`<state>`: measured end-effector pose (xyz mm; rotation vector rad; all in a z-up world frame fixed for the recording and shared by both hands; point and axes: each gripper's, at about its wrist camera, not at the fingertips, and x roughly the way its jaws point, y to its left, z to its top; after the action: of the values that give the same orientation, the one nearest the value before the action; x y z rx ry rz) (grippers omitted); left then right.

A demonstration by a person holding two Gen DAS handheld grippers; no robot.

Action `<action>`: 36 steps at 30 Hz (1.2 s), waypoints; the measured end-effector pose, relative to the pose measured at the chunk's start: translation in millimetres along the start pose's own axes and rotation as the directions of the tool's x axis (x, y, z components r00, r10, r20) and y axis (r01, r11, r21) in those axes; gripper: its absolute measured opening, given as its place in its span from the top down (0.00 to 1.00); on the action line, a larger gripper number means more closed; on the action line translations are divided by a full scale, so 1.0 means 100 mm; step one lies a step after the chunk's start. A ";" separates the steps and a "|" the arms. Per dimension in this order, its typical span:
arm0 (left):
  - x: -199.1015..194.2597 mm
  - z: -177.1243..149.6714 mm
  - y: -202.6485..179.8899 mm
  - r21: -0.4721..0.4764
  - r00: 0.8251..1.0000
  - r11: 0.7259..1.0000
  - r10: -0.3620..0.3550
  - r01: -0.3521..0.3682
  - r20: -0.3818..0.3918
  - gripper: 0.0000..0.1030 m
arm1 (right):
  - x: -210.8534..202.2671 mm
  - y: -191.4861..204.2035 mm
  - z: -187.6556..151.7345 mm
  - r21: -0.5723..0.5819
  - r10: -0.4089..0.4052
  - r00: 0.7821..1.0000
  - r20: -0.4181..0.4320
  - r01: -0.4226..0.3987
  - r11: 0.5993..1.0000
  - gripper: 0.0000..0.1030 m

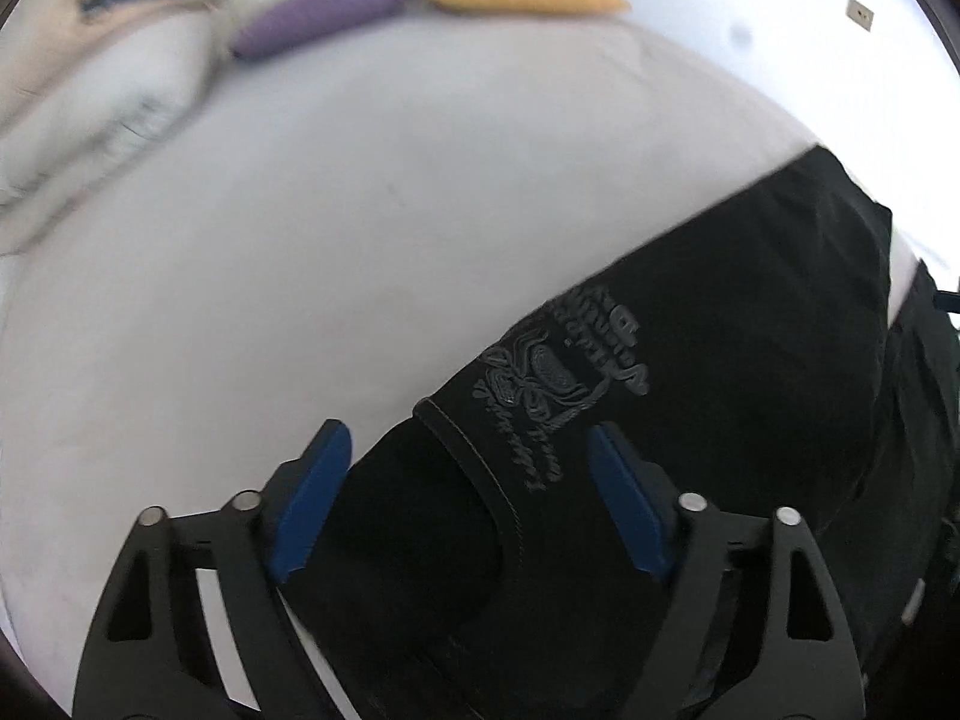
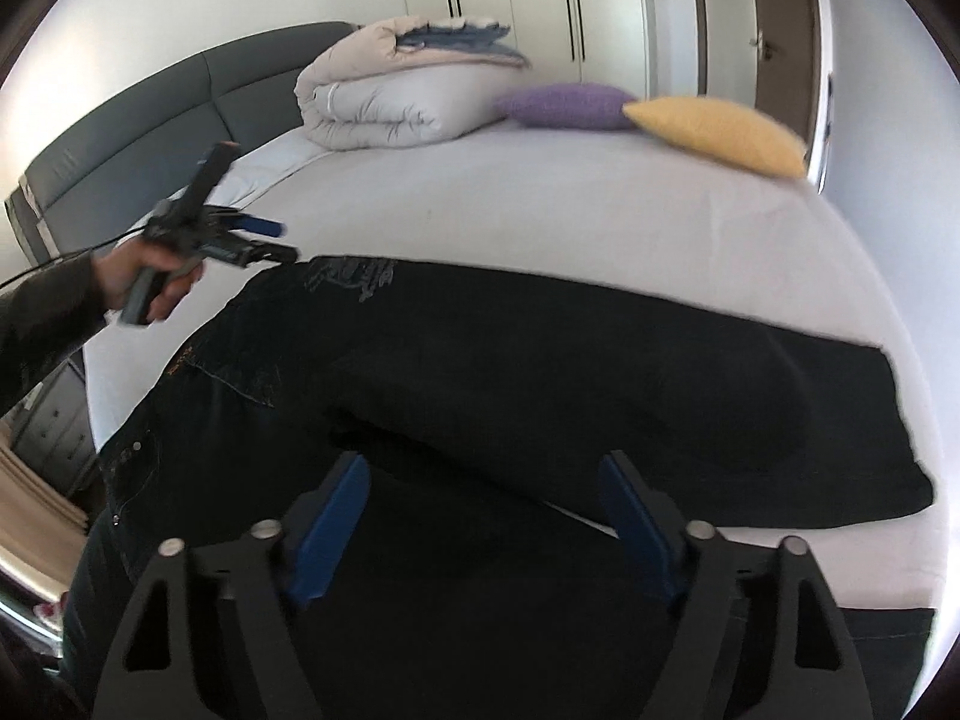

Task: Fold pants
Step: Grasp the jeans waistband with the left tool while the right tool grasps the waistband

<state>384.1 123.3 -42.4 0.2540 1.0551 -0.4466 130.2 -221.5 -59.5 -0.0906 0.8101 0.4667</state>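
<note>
Bed [image 2: 600,210]: a pale sheet covers the whole working surface, with a folded duvet [image 2: 384,102] and 2 cushions, purple [image 2: 564,105] and yellow [image 2: 714,129], at the far side, well apart from the work.

Pants [image 2: 540,372]: black, spread across the near half of the bed, waistband end toward the left gripper, 1 leg running out flat to the right. A second dark layer lies nearer the camera, partly over the bed edge.

Left gripper [image 1: 468,498]: jaws apart, nothing pinched; the printed hem or pocket edge [image 1: 480,450] lies below and between the blue pads. The right wrist view shows a hand [image 2: 150,282] carrying it at the waistband corner.

Right gripper [image 2: 480,516]: jaws apart, empty, above the dark cloth at mid-length.

Judgement: the step is taking hold for a fold. Each gripper should close on a firm edge, catching every layer, so the cloth lifts evenly.

Limits: motion blur softens both views; black on black hides seams, and how the 2 legs overlap cannot be determined. The near leg is cut off by the frame.
</note>
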 end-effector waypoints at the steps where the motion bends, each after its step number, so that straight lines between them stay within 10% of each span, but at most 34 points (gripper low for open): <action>1: 0.09 0.03 0.07 0.008 1.000 1.000 -0.004 0.004 -0.018 0.31 | 0.04 -0.04 0.00 0.004 0.008 1.000 -0.011 -0.008 1.000 0.29; 10: 0.60 0.16 0.47 0.008 0.974 0.986 -0.162 0.166 -0.159 0.41 | 0.34 -0.17 0.10 -0.014 0.031 0.998 -0.050 -0.032 0.999 0.36; 16: 0.65 0.16 0.66 -0.028 0.974 0.982 -0.191 0.189 -0.122 0.81 | 0.51 -0.08 0.17 -0.051 0.054 0.996 -0.071 -0.058 0.997 0.40; 24: 0.23 -0.11 0.45 0.039 0.996 0.997 -0.064 0.062 0.060 0.93 | 0.71 0.08 0.54 -0.156 0.053 0.997 -0.064 -0.062 0.986 0.44; 36: -0.43 -0.74 -0.22 0.037 0.955 0.999 0.023 -0.035 0.295 0.93 | 1.49 0.49 1.38 -0.434 -0.020 0.995 -0.094 -0.023 0.901 0.47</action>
<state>298.5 144.1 -39.6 0.2318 0.7495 -0.4646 290.4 -88.1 -66.1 -0.5323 0.7888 0.6441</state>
